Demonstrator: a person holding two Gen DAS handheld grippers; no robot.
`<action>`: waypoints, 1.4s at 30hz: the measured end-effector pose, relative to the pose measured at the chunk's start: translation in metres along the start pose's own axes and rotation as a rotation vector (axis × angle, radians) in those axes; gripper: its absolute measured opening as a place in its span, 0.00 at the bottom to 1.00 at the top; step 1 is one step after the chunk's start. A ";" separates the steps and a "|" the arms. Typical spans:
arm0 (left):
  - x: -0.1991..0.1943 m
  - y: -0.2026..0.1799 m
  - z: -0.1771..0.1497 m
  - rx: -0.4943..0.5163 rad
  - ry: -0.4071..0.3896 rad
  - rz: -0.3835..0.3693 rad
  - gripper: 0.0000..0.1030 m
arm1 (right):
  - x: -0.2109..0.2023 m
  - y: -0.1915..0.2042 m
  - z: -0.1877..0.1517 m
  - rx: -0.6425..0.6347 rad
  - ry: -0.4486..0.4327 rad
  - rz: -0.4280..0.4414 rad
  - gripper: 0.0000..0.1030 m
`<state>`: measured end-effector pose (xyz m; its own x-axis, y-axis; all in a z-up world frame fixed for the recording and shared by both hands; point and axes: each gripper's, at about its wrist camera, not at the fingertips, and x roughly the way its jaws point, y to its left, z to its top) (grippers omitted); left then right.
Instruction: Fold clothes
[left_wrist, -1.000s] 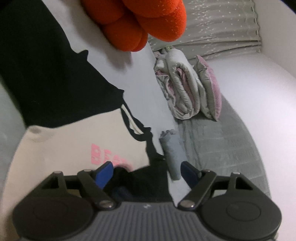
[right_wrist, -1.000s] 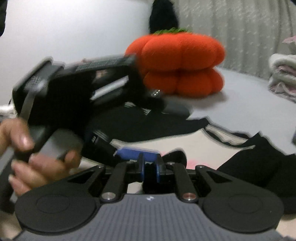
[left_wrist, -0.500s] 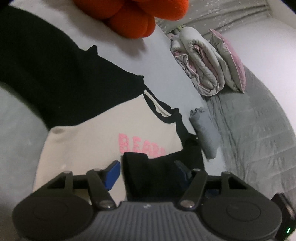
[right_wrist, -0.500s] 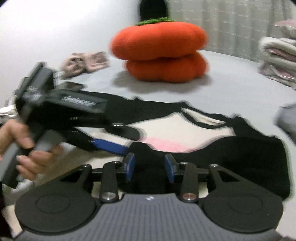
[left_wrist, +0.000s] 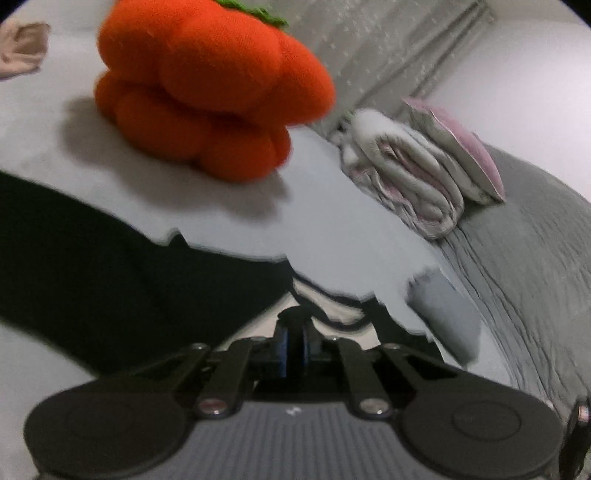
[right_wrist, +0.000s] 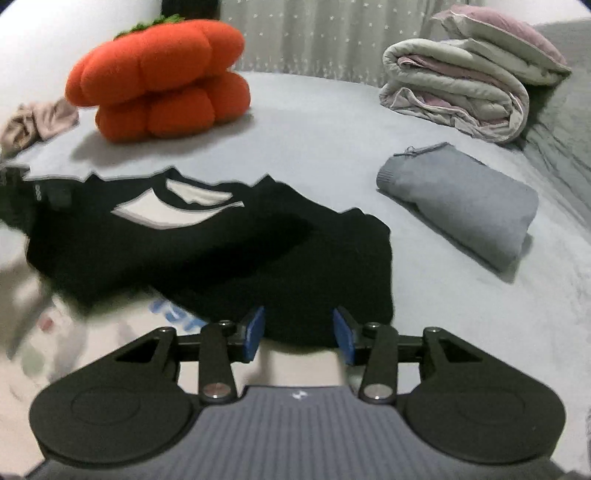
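Left gripper (left_wrist: 294, 347) now pinches sleeve (left_wrist: 110, 273).

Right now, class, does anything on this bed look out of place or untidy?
Yes. A crumpled beige cloth lies bunched at the far left edge beside the orange pumpkin-shaped plush cushion, unlike the neatly folded grey garment and the rolled pale quilt.

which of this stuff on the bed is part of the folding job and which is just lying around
Job: black and cream sweatshirt, left gripper, right gripper.

Lying about: orange pumpkin cushion, rolled quilt, folded grey garment, beige cloth.
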<state>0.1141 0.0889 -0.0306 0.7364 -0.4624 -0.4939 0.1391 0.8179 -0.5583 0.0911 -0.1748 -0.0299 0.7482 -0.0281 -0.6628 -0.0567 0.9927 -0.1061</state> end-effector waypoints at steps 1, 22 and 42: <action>-0.002 0.005 0.006 -0.009 -0.014 0.007 0.07 | 0.001 -0.002 -0.001 -0.004 -0.001 -0.007 0.51; -0.007 0.077 0.025 -0.234 -0.004 0.079 0.21 | 0.006 -0.045 0.008 0.311 -0.064 0.089 0.53; 0.008 0.063 0.022 -0.123 -0.059 -0.035 0.02 | 0.065 -0.057 0.031 0.370 -0.178 0.033 0.10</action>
<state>0.1435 0.1440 -0.0550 0.7707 -0.4658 -0.4347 0.0857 0.7519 -0.6537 0.1635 -0.2300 -0.0443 0.8544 -0.0069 -0.5196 0.1344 0.9688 0.2082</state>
